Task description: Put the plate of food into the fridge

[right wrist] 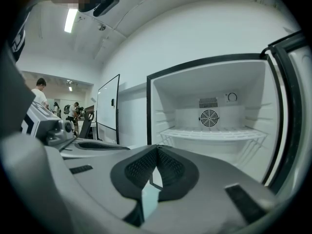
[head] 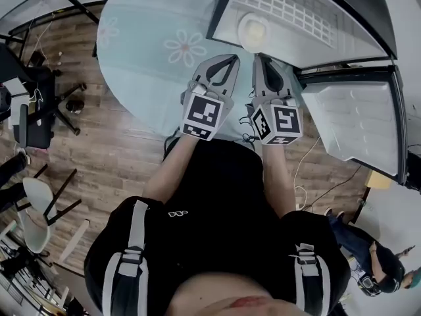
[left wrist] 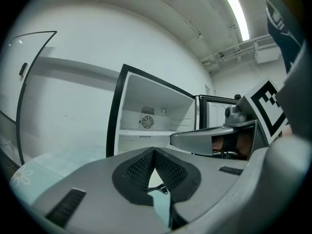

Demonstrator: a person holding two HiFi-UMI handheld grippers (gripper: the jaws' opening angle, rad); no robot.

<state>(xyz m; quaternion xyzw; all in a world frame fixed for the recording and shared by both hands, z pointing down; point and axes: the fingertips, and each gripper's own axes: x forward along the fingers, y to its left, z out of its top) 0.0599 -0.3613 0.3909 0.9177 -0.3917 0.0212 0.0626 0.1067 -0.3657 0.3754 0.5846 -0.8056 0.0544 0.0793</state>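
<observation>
A pale round plate [head: 253, 30] sits inside the open fridge [head: 227, 8], below its wire shelf [head: 283, 5]. I cannot make out the food on it. My left gripper [head: 233, 58] and right gripper [head: 258, 58] hover side by side over the table edge, just short of the fridge opening. Their tips point at the plate. Both are shut with nothing between the pads. In the left gripper view the shut jaws [left wrist: 154, 151] face the fridge [left wrist: 146, 121]. The right gripper view shows shut jaws [right wrist: 157, 147] before the wire shelf [right wrist: 209, 133]. The plate is hidden in both gripper views.
A round table with a pale flowered cloth [head: 151, 51] lies under the grippers. The fridge door [head: 358, 120] stands open to the right. A black office chair [head: 36, 107] and a white chair [head: 33, 209] stand on the wooden floor at left. People [right wrist: 39, 94] are far behind.
</observation>
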